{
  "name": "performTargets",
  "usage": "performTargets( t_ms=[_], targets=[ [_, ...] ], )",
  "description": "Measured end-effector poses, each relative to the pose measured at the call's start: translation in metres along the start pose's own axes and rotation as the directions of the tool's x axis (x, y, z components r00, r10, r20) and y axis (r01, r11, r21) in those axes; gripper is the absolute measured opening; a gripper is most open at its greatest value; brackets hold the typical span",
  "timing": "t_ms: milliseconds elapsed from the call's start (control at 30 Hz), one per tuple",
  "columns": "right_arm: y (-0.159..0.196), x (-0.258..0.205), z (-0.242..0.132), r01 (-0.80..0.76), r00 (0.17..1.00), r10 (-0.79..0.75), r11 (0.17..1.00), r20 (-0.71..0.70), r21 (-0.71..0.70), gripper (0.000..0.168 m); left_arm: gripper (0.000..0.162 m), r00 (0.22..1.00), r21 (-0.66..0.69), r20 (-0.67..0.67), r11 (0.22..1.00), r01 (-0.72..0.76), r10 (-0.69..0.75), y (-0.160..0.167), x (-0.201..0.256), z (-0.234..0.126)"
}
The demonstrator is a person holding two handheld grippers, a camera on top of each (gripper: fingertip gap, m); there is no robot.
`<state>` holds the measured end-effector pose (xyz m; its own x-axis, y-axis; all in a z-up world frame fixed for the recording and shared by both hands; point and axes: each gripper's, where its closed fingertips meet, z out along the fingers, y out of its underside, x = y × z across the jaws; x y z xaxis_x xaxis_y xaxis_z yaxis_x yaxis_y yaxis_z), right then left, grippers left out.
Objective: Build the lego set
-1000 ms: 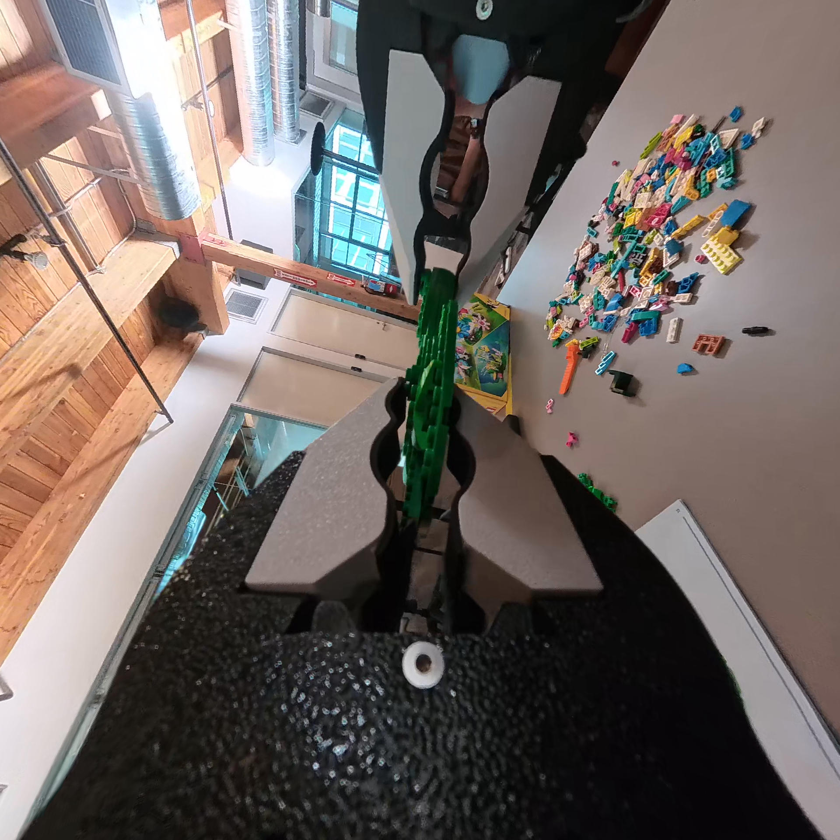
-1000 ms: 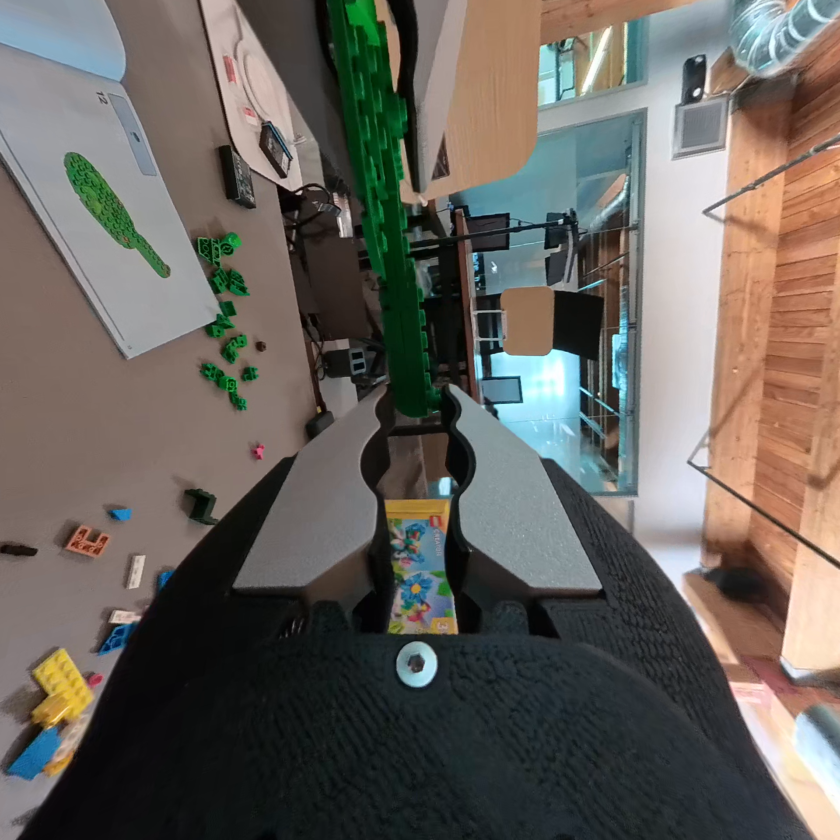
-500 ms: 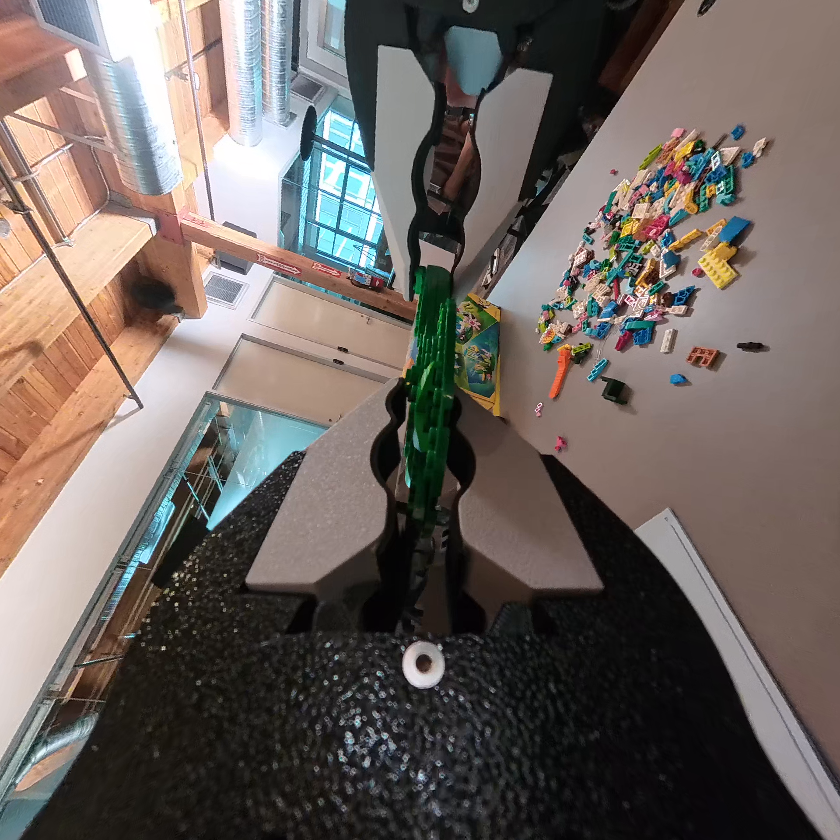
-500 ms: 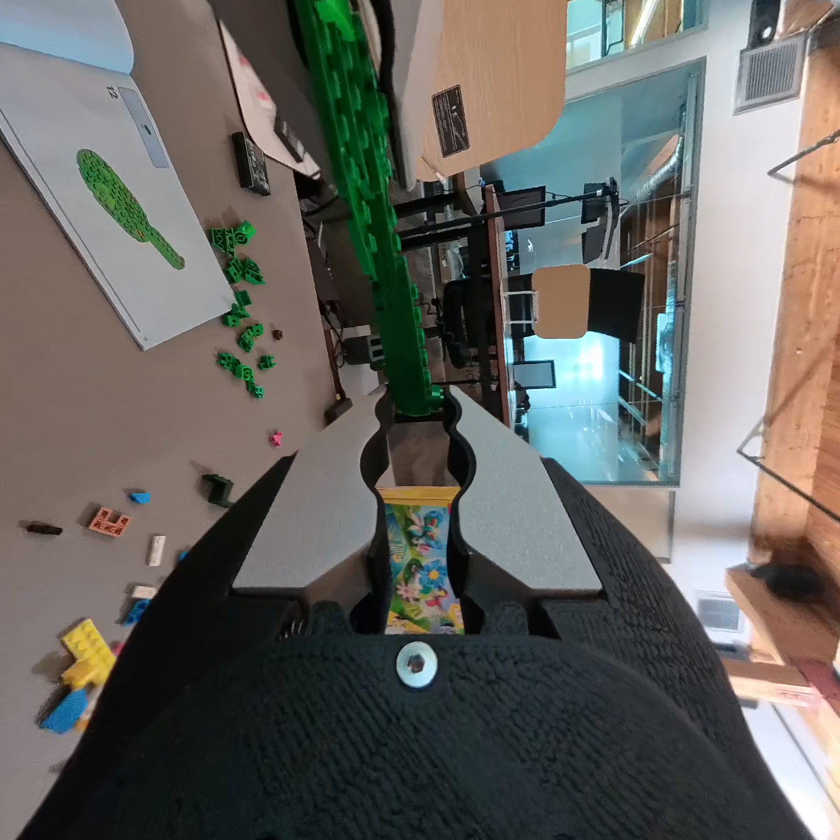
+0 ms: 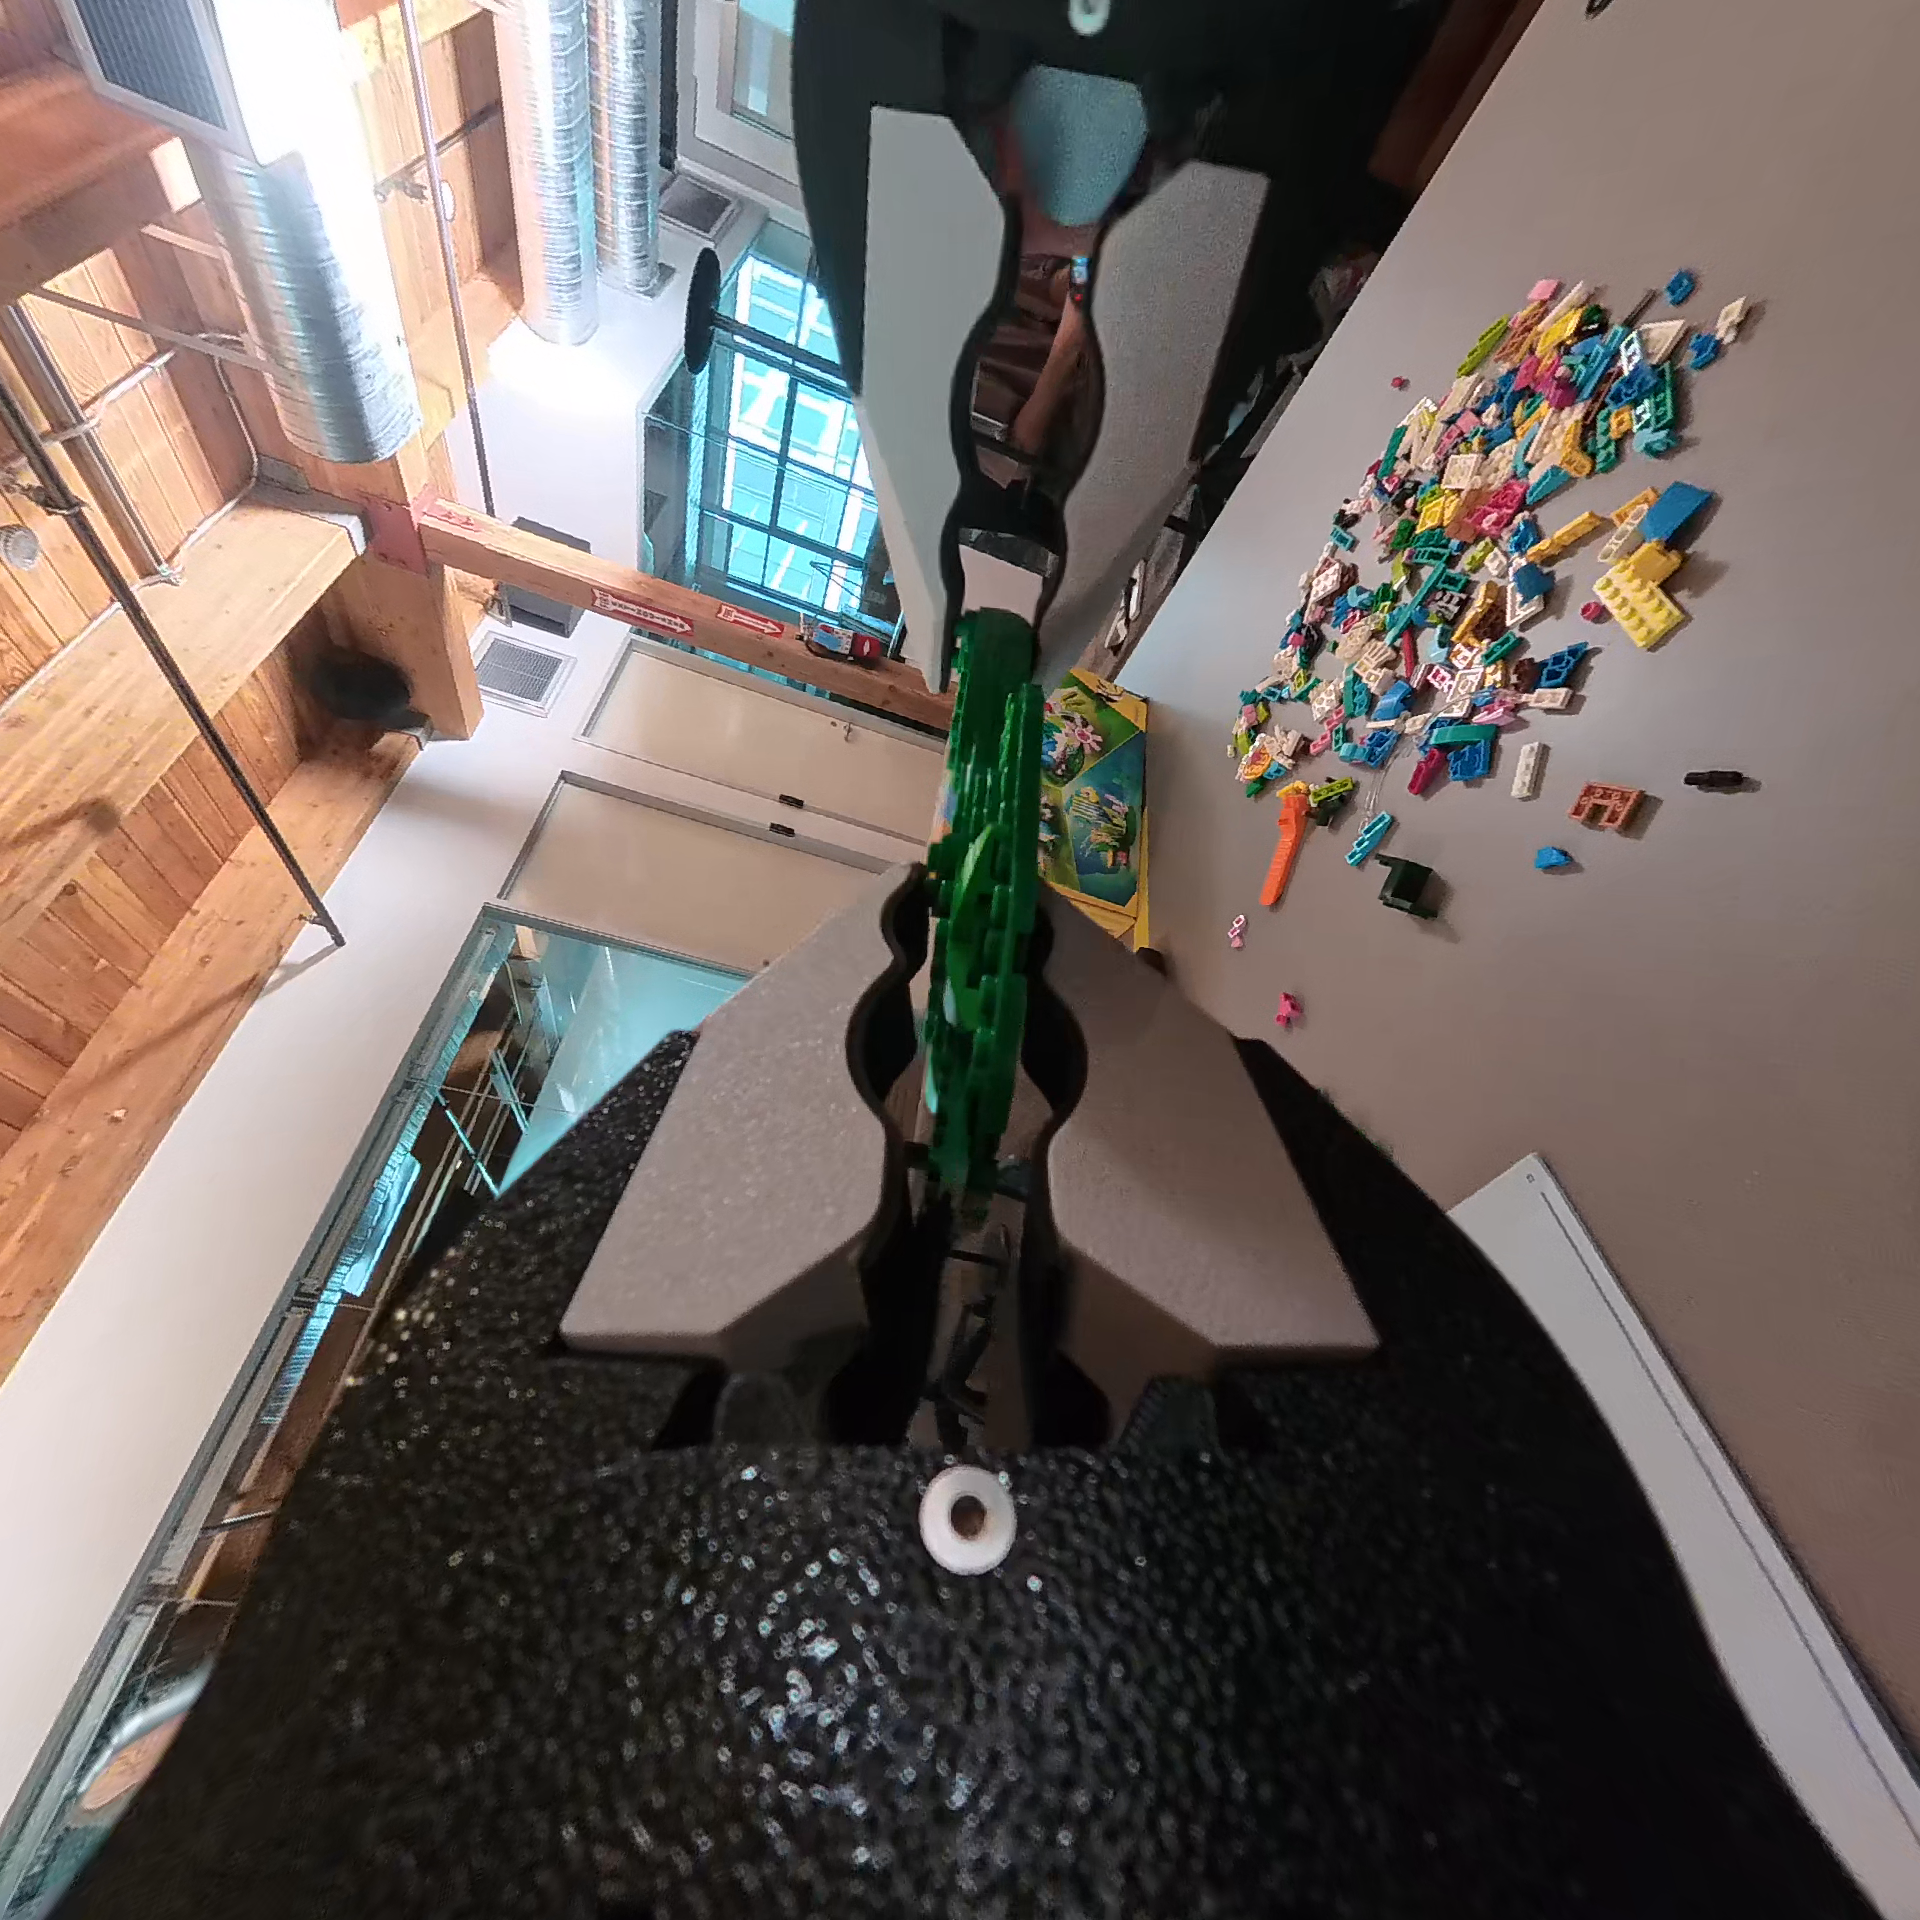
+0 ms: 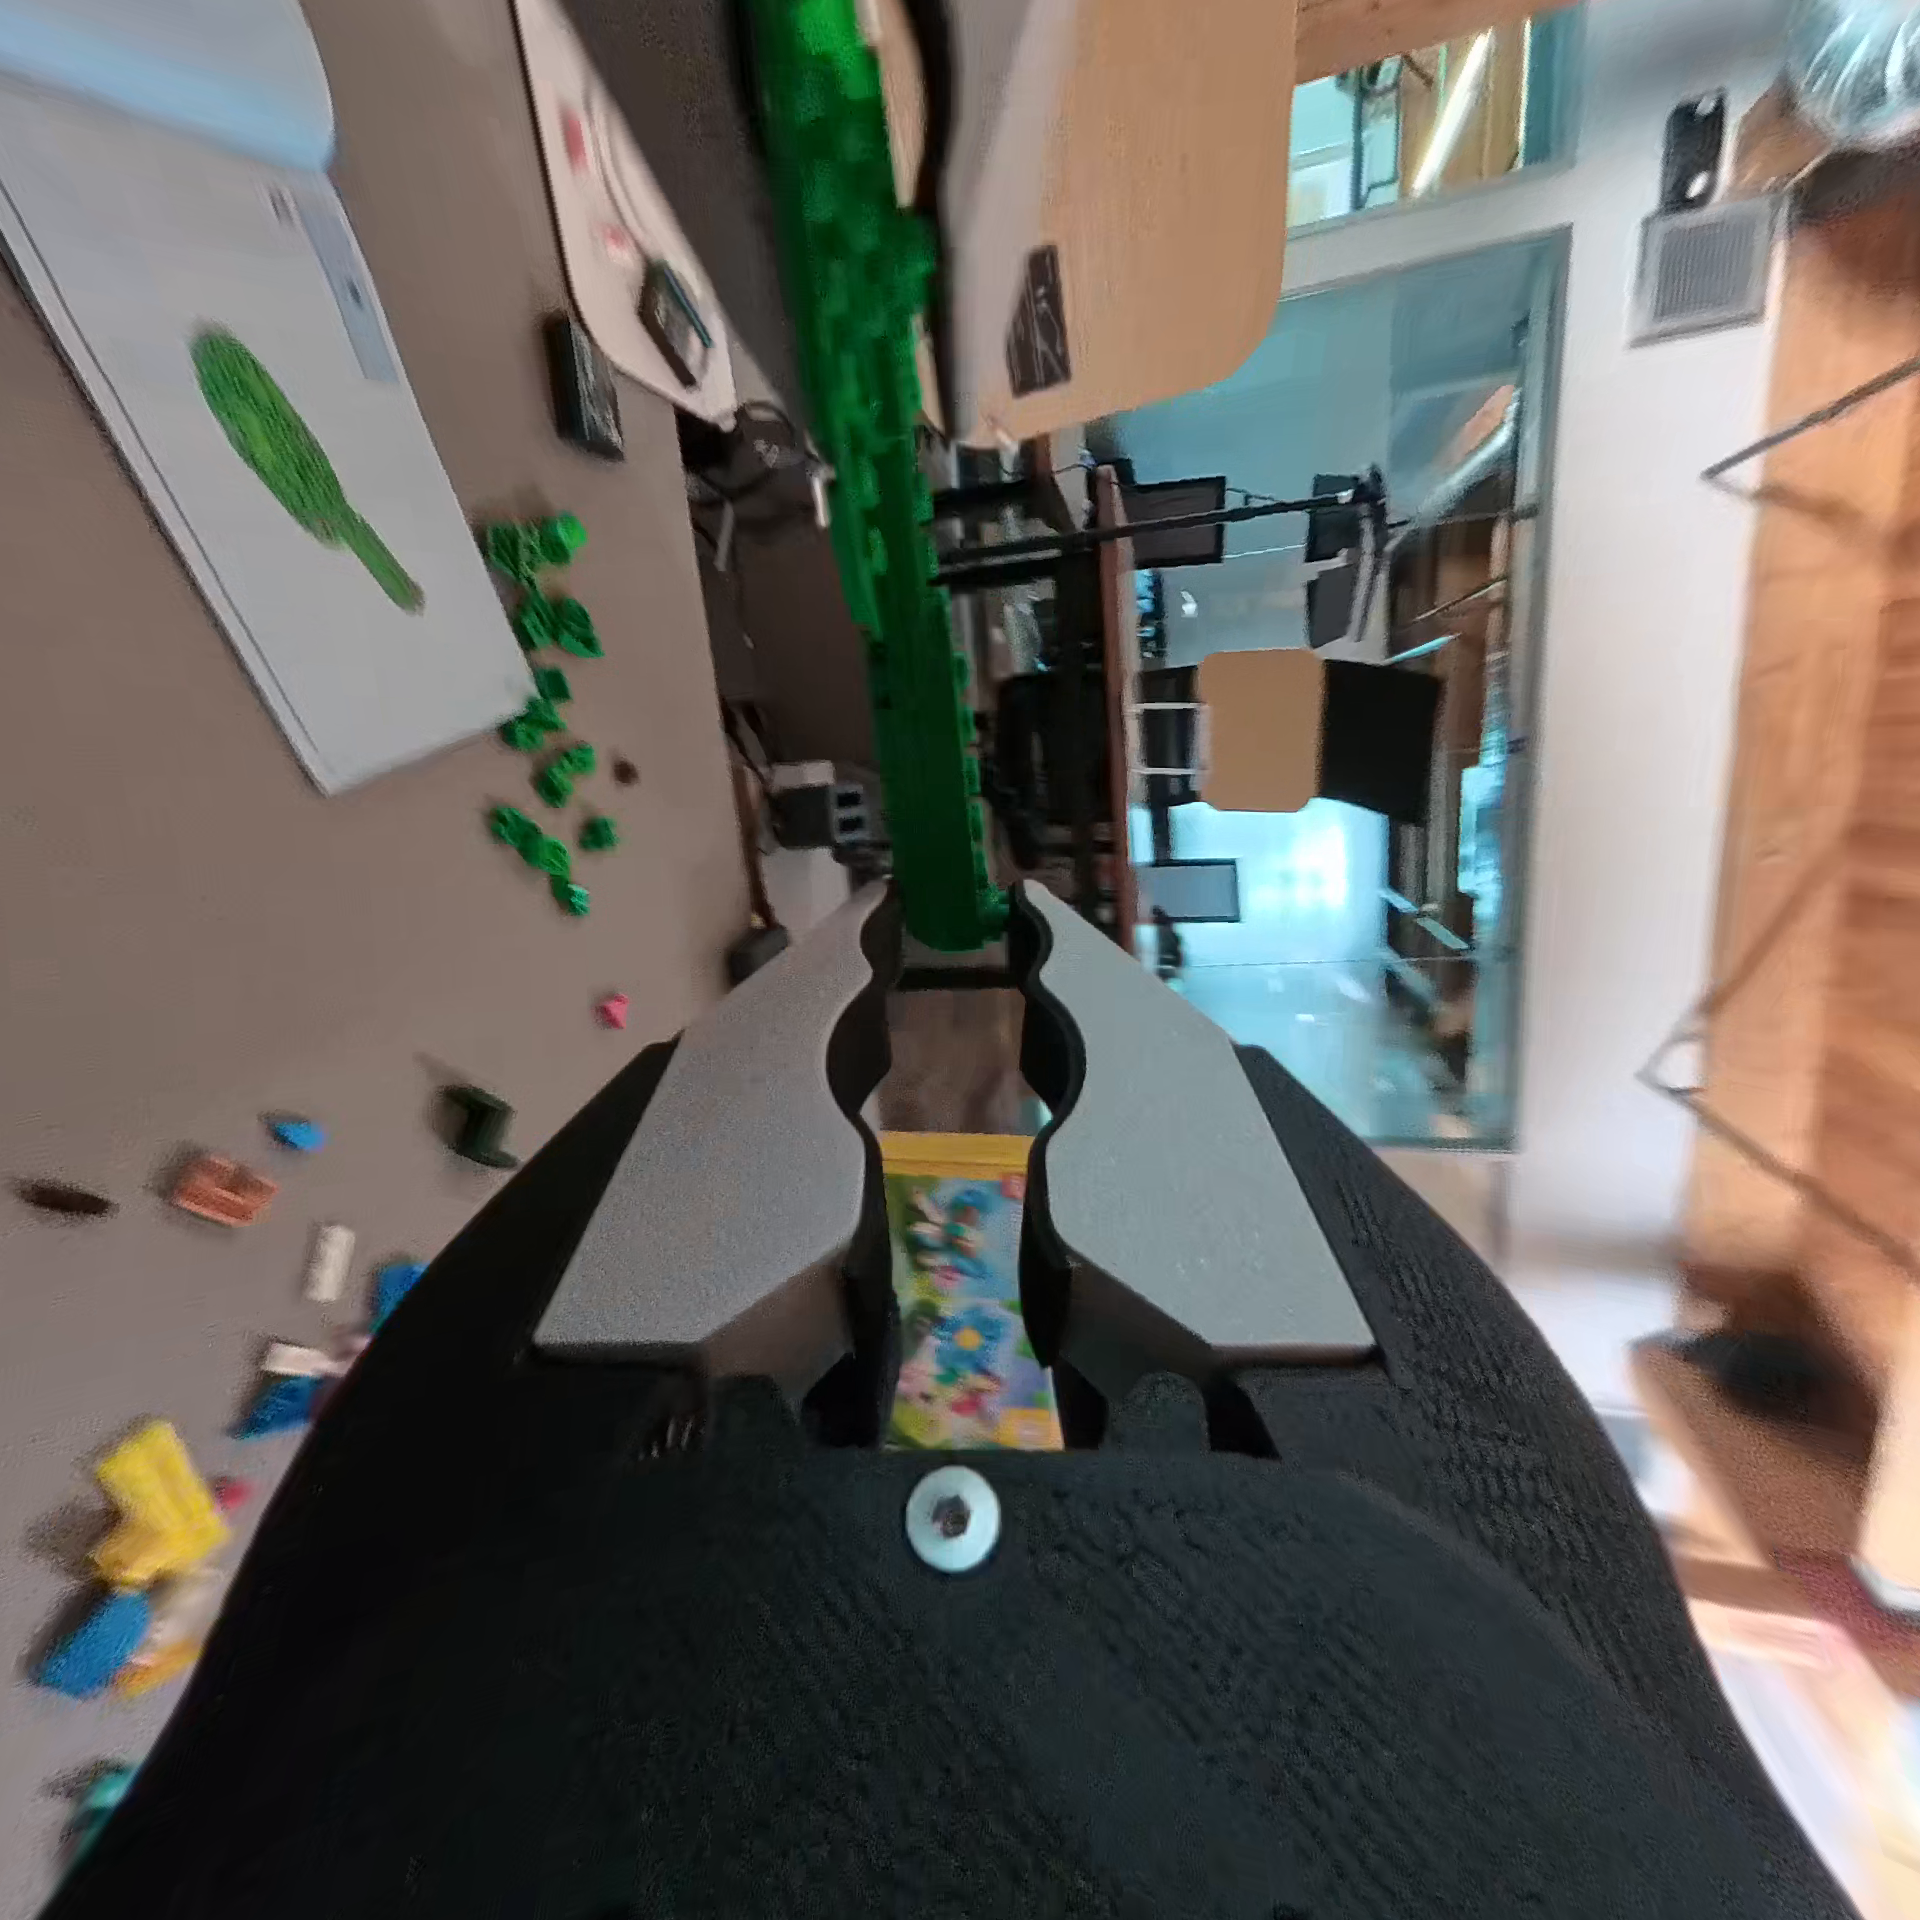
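My left gripper (image 5: 971, 997) pinches the wide end of the green lego build (image 5: 982, 894), held edge-on in the air off the table (image 5: 1558, 1039) edge, and my right gripper (image 6: 940, 914) clamps the build's narrow far end, so it spans between the two. On the table: instruction booklet (image 6: 260, 499) at one end, loose green pieces (image 6: 545, 707) just beside it, mixed coloured pile (image 5: 1486, 551) towards the other end, set box (image 5: 1101, 800) standing at the table's edge.
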<state>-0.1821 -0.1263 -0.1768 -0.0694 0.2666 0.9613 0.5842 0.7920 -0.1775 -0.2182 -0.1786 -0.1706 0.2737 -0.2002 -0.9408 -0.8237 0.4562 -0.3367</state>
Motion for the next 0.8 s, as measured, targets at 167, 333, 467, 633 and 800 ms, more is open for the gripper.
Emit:
performTargets(
  t_ms=[167,333,467,633,800],
  targets=[
    [0.012,-0.01,-0.01,-0.229,0.971,0.225,0.972,0.079,0.047,0.051,0.012,0.999,-0.053,0.001,0.997,0.049,-0.049,0.019,0.017,0.001],
    [0.031,-0.057,-0.01,-0.434,0.89,0.412,0.897,0.198,0.087,0.054,0.013,0.998,-0.156,-0.045,0.987,0.04,-0.048,0.054,0.083,0.008],
    [0.055,-0.103,0.01,-0.627,0.758,0.609,0.779,0.235,0.004,0.055,0.013,0.986,-0.302,-0.148,0.947,-0.112,0.07,0.083,0.154,0.015],
    [0.066,-0.154,0.042,-0.772,0.602,0.76,0.632,0.247,-0.062,0.058,0.013,0.981,-0.316,-0.189,0.944,-0.094,0.034,0.086,0.195,0.018],
    [0.059,-0.164,0.068,-0.781,0.616,0.767,0.624,0.182,0.014,0.052,0.013,0.963,-0.29,-0.268,0.955,-0.071,-0.01,0.087,0.22,0.019]
  ],
)
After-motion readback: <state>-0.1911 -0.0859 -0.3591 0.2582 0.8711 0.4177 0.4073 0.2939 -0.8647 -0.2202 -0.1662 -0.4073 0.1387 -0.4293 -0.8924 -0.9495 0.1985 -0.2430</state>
